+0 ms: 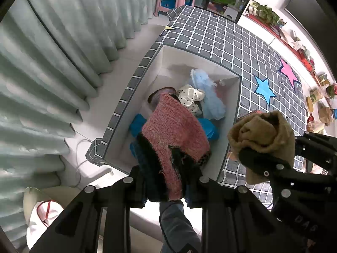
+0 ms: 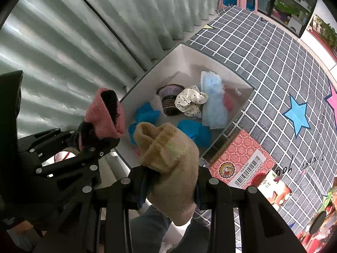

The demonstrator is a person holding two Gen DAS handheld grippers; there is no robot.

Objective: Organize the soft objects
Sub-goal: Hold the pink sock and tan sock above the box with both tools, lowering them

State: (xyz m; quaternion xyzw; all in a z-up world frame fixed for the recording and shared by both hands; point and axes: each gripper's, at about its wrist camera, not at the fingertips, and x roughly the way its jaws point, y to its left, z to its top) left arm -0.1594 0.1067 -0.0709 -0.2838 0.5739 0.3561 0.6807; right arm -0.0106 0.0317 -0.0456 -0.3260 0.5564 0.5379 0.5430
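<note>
Socks hang from both hand-held grippers above an open white box (image 1: 168, 63). The left gripper (image 1: 166, 187) points straight down with its jaws clamped on a pink knit sock (image 1: 172, 130) with a dark lining; the sock dangles directly over the box interior. The right gripper (image 2: 168, 181) is tilted steeply down and its jaws are pinched on a tan sock (image 2: 172, 154), which bunches into a soft lump at the top.

The box is sunk into, or wrapped by, a grey cloth (image 1: 221, 42) with a white grid and paper stars. Inside it lie other soft things: a cream scrunchie (image 2: 190, 101) with black dots, a pale blue mask (image 2: 212, 103), crumpled bright blue pieces (image 2: 189, 129), and a small striped knit item (image 2: 169, 101).

Seen from the left camera, the pink sock hangs squarely over the near half of the box, its long axis running down toward the pile. The tan sock sits off to the right, over the box's right rim and the grey cloth, not over the opening. So the left hand looks nearer to a clean drop; the right likely needs to shift left toward the box first.

A red patterned carton (image 2: 242, 160) rests on the cloth just beside the box's near right corner.
</note>
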